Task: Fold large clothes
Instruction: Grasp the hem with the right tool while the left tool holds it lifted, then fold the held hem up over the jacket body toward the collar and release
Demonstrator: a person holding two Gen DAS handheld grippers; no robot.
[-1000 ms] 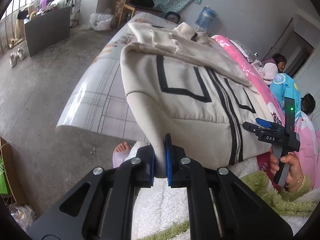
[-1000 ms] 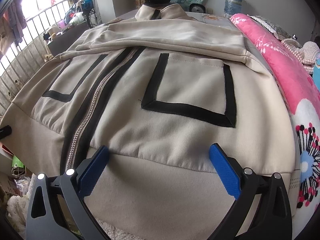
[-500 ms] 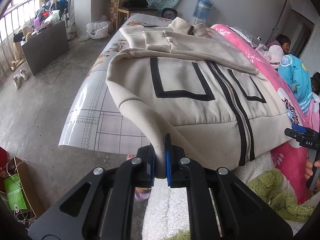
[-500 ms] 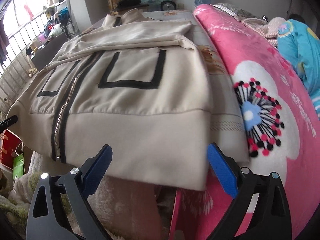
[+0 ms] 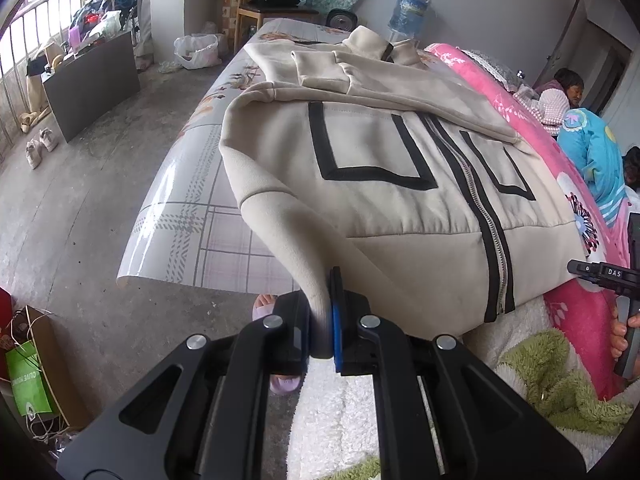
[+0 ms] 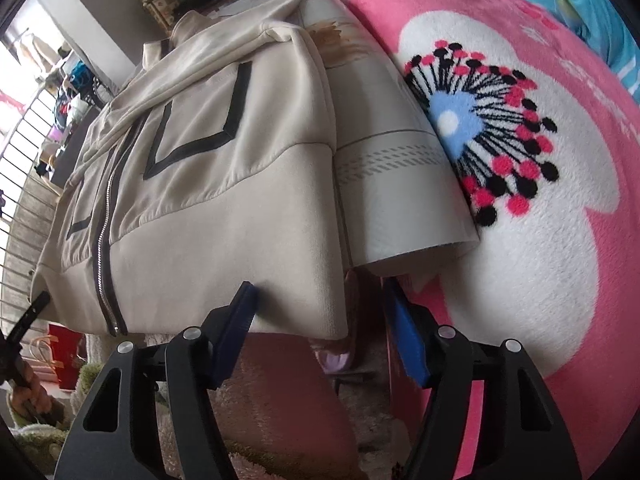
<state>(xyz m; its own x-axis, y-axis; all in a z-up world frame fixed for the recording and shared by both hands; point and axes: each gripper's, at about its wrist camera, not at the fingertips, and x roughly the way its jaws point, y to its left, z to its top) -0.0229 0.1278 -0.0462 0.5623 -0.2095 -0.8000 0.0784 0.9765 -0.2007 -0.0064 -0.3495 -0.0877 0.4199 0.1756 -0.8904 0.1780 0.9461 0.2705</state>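
A beige zip-up jacket [image 5: 380,208] with black pocket outlines lies flat on the bed, sleeves folded across its chest. My left gripper [image 5: 320,314] is shut on the hem's left corner and lifts it slightly off the bed. In the right wrist view the jacket [image 6: 224,220] hangs over the bed's edge. My right gripper [image 6: 320,320] straddles the hem's right corner, and its jaws are closing. The left blue pad [image 6: 236,332] is near the cloth, while the right pad [image 6: 404,336] stands clear of it. The hand holding the right gripper [image 5: 622,336] shows at the left view's right edge.
A pink flowered blanket [image 6: 520,160] lies along the jacket's right side on the checked sheet [image 5: 192,200]. People [image 5: 592,148] rest on the far right of the bed. A grey cabinet [image 5: 92,80], shoes [image 5: 38,148] and a green bag [image 5: 28,376] are on the floor to the left.
My right gripper slid right along the hem to the jacket's right corner, rolled, and narrowed its jaws. The left gripper kept its grip on the left hem corner.
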